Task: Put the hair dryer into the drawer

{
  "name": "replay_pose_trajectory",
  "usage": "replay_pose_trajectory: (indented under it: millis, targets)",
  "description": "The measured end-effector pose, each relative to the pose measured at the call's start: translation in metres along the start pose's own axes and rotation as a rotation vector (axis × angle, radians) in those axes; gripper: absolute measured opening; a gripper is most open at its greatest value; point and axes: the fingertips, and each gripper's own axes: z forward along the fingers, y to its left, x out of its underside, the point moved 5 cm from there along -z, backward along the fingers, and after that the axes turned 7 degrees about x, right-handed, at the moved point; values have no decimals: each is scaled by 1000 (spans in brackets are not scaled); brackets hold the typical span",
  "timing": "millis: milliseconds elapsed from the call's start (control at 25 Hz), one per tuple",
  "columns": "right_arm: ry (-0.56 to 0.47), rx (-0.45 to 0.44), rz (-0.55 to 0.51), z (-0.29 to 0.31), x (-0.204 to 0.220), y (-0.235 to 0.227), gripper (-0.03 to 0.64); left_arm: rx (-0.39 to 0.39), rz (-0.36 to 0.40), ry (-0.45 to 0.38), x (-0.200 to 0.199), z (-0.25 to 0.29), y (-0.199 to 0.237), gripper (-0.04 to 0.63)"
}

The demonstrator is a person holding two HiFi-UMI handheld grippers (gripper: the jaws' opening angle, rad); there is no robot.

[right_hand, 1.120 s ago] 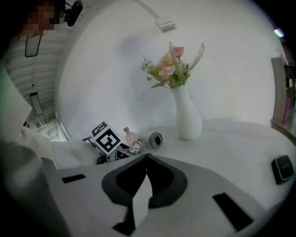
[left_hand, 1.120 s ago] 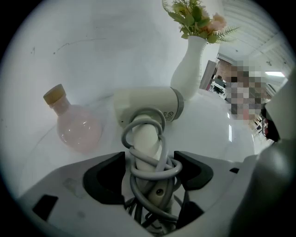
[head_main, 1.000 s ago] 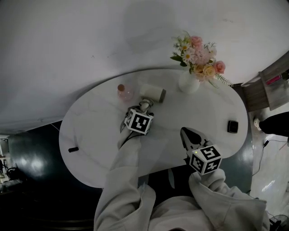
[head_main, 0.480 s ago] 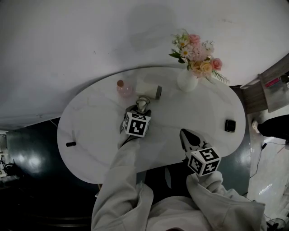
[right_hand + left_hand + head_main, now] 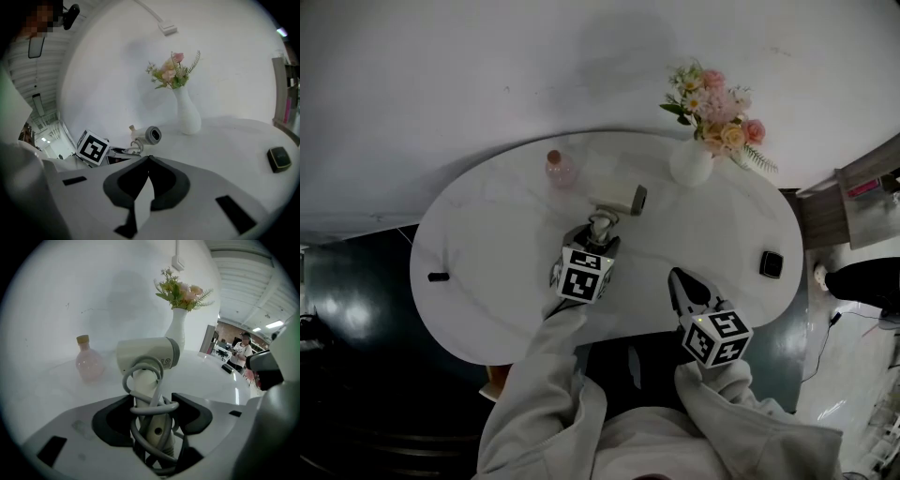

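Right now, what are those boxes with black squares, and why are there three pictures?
There is no robot here: a person holds tongs in each hand. The cube with black squares on each is part of the tongs. One picture comes from a camera on the person's head, looking down at the white table. The other two come from cameras riding on each pair of tongs. On the table stand a vase of flowers, a pink bottle and a small black thing. The left tongs have just been closing and grip the hair dryer by its handle, with the cord wrapped round it. The right tongs are shut and hold nothing.
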Motion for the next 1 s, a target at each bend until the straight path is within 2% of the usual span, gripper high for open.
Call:
replay_pose_trajectory:
  millis: [360,640,1000]
  targets:
    - [9,-38,-16,2,3,8,49,-33,-32,-9,23,-32,-13,256]
    - [24,-78,-37,11,4,20,51,-87,-56,-30,47,-54,-8,256]
    - [64,-160,-86,29,7,50,51,-181,-159,-56,78,-108,6,256]
